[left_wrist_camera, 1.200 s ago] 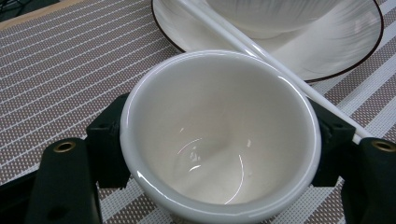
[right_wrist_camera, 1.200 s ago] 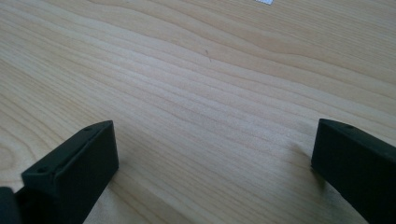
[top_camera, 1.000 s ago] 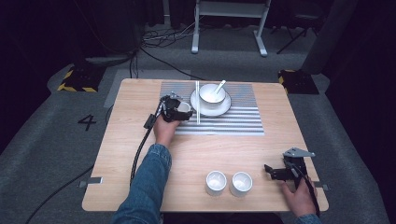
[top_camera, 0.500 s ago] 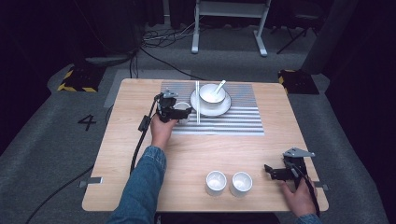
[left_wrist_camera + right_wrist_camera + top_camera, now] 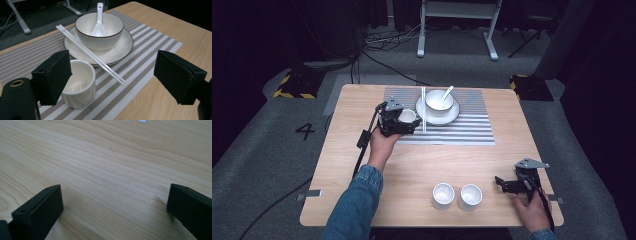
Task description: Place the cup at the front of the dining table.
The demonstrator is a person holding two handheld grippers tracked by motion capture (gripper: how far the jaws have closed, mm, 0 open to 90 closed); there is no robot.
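Striped mat (image 5: 140,62) under left gripper (image 5: 112,75): jaws just opened wide, empty; cup (image 5: 78,86) part-hidden behind left finger (image 5: 52,75). Right gripper (image 5: 115,215) open, empty.

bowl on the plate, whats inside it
A white spoon rests in the bowl, scoop down and handle leaning over the far rim. The rest looks empty; the spoon's scoop hides the very bottom.

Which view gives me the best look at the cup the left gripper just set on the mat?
The left gripper view: the cup stands upright, close and empty beside one open jaw. In the high view it is small, partly hidden by the left gripper.
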